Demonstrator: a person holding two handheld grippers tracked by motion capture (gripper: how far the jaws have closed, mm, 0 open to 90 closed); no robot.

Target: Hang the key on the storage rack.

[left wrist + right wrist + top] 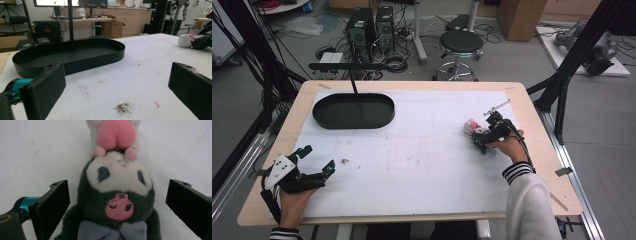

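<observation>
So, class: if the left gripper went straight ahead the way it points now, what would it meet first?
Most likely the black oval tray. The left gripper points over bare white mat toward the tray's near wall, slightly left of centre; depth is hard to judge, so it might pass the tray's right end.

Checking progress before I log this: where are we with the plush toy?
Done: right gripper has reached the plush toy, jaws either side. In hand: grasp, with gaps showing at both jaws, nothing lifted. Left: close and lift, probably to the empty black tray. Left gripper waits open.
</observation>
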